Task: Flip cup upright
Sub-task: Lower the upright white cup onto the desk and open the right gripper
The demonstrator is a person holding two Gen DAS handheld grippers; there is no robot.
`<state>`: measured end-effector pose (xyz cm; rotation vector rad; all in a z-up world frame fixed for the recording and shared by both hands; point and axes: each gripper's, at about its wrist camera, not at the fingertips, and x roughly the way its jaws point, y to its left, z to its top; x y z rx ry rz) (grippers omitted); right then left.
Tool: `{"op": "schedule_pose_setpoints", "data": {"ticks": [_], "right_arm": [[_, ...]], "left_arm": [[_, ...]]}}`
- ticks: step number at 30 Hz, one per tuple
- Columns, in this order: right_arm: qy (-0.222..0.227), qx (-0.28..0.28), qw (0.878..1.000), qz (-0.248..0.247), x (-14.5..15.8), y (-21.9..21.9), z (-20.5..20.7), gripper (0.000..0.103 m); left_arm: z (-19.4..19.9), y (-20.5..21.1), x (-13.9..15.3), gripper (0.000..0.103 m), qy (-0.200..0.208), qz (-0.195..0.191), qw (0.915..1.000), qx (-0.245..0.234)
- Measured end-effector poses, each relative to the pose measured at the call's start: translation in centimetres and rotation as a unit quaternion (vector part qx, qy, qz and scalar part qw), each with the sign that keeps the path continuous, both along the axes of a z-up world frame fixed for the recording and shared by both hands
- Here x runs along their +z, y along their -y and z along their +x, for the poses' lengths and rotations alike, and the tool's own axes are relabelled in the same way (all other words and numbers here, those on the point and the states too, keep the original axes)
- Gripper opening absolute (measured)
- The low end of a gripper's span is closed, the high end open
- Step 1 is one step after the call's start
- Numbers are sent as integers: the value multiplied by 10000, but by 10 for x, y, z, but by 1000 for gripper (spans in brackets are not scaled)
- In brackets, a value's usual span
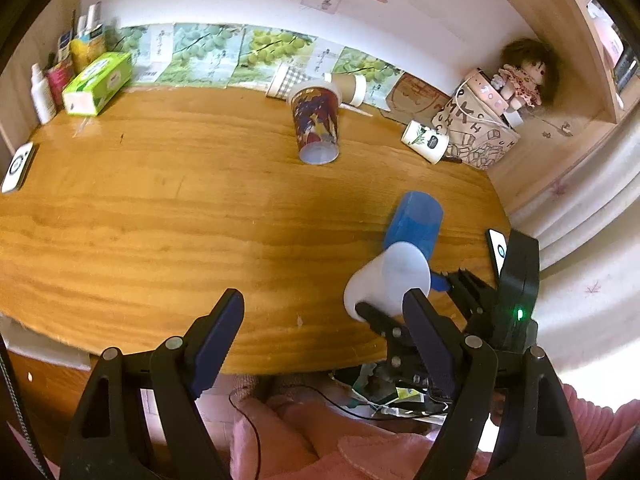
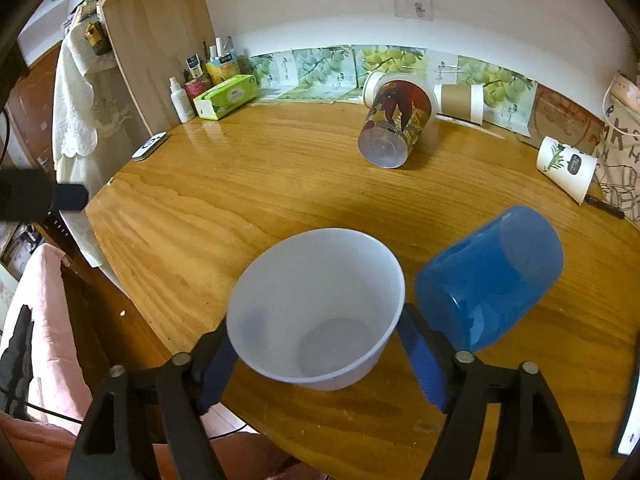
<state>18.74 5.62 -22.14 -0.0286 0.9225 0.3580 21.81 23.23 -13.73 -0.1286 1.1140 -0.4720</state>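
1. Near the front edge of the round wooden table (image 2: 240,208), the right gripper (image 2: 316,344) pinches a translucent white plastic cup (image 2: 320,308), mouth tilted up toward the camera.
2. Just beside that cup lies a blue plastic cup (image 2: 492,280) on its side.
3. Left gripper (image 1: 324,332) hangs spread wide, holding nothing, over the table's front edge.
4. Farther back lies a printed paper cup (image 2: 396,120), tipped over.

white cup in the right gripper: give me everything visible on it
The white cup is translucent, plastic-looking, plain, handleless and empty. It sits between the right gripper's blue fingers, which clamp its wall below the rim, mouth tilted toward the camera. It's over the table's near edge; contact with the table is unclear. The blue cup lies beside it.
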Motion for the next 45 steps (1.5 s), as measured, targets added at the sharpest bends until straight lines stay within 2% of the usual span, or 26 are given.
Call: {"op": "schedule_pose_setpoints", "data": {"ticks": [8, 14, 20, 24, 28, 31, 33, 35, 37, 38, 39, 45], "right_arm": [[-6, -444, 9988, -221, 14, -7, -6, 81], [182, -992, 9944, -330, 32, -5, -17, 82], [702, -1749, 9814, -367, 65, 1, -39, 82], [893, -2077, 9735, -331, 89, 4, -56, 85], [1025, -2172, 9705, -228, 115, 5, -72, 88], [1084, -2188, 9696, -178, 132, 6, -84, 88], [1069, -2218, 9690, -179, 144, 8, -92, 88], [1118, -2255, 9677, -123, 155, 10, -102, 88], [1170, -2288, 9664, 5, 166, 14, -111, 89], [1179, -2300, 9660, 46, 170, 15, -114, 98], [1214, -2314, 9652, 85, 175, 16, -119, 103], [1446, -2538, 9559, 320, 200, 25, -144, 103]], "left_arm": [[14, -6, 10, 84, 323, 205, 9991, -188], [18, -14, 17, 84, 532, 270, 9977, -324], [15, -19, 25, 85, 800, 342, 9954, -398], [13, -19, 34, 85, 912, 318, 9944, -420], [5, -16, 52, 87, 1073, 232, 9935, -298], [-5, -15, 67, 88, 1287, 187, 9915, -20], [-16, -13, 80, 98, 1551, 283, 9871, 291], [-26, -12, 91, 102, 1765, 229, 9829, 481], [-36, -12, 100, 102, 1860, 164, 9805, 608], [-41, -11, 104, 103, 1870, 141, 9803, 616], [-44, -12, 107, 103, 1875, 126, 9803, 612], [-71, -11, 120, 103, 2104, 232, 9741, 793]]}}
